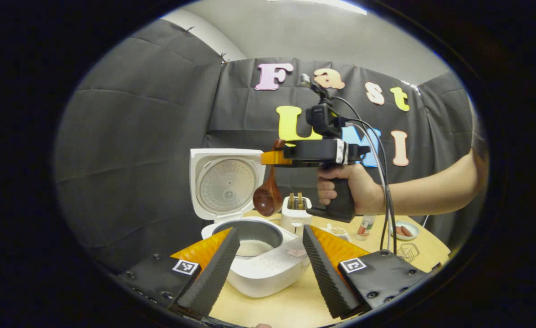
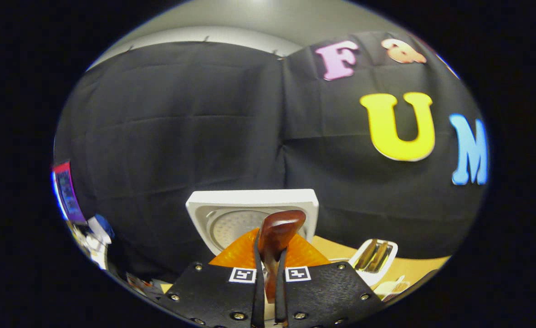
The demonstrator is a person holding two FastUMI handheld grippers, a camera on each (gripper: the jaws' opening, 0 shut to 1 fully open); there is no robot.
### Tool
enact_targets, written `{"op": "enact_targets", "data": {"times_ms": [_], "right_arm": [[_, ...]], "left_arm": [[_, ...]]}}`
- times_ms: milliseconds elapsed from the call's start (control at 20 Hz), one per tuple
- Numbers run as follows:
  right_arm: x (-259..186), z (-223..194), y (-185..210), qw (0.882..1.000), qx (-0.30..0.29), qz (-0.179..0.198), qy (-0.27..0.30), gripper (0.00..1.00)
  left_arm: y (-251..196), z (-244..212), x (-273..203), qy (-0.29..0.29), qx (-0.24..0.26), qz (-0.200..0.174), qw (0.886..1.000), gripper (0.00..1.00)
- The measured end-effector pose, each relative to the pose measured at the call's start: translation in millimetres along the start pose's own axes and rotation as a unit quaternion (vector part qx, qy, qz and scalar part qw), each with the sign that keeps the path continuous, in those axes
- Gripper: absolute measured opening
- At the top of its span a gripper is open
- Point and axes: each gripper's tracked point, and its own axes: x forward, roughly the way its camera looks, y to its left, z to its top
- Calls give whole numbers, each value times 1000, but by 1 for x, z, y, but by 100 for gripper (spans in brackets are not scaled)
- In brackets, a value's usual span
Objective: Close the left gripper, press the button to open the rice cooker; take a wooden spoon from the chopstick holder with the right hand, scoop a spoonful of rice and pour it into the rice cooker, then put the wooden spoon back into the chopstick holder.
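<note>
A wooden spoon (image 1: 268, 197) hung with its dark brown bowl downward, raised in the air above and just behind the open rice cooker (image 1: 254, 262). Its handle ran up into the right gripper (image 1: 274, 157), whose two fingers were clenched on it. A hand (image 1: 350, 189) held that gripper by its black grip, and a bare forearm reached in from the right. Dark cables looped down from the gripper toward the table.

In the right gripper view, the spoon (image 2: 274, 243) stood squeezed between the right gripper's (image 2: 270, 282) two nearly closed fingers, its rounded end poking up past them, with the raised cooker lid (image 2: 252, 214) behind it.

The cooker was white and sat on a light wooden table (image 1: 272, 307). Its lid (image 1: 226, 182) stood upright at the back, showing a round silvery inner plate. The inner pot (image 1: 252, 237) was open, with something pale at the bottom, possibly rice, though the view was too poor to be sure.

In the left gripper view, the left gripper (image 1: 270, 264) was low in front of the cooker, its fingers spread wide apart on either side of the cooker's front and grasping nothing.

Just behind the cooker, to its right, stood a small white chopstick holder (image 1: 296, 212) with utensil handles poking out of it. Farther right on the table were a small bottle (image 1: 365, 227), a little dish (image 1: 404, 230) and a small wire basket (image 1: 408, 250).
</note>
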Motion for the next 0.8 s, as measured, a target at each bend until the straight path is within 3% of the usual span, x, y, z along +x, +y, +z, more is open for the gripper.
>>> {"op": "enact_targets", "data": {"times_ms": [150, 350, 800], "right_arm": [[-20, -1, -32, 993, 117, -19, 9, 9], [-62, -5, -69, 976, 216, -33, 5, 9], [-194, -32, -134, 954, 282, -99, -21, 9]], "left_arm": [[-4, 3, 0, 0, -17, -8, 1000, 97], [-14, 5, 5, 3, -13, -17, 1000, 99], [-55, 26, 30, -6, -10, -42, 999, 96]]}}
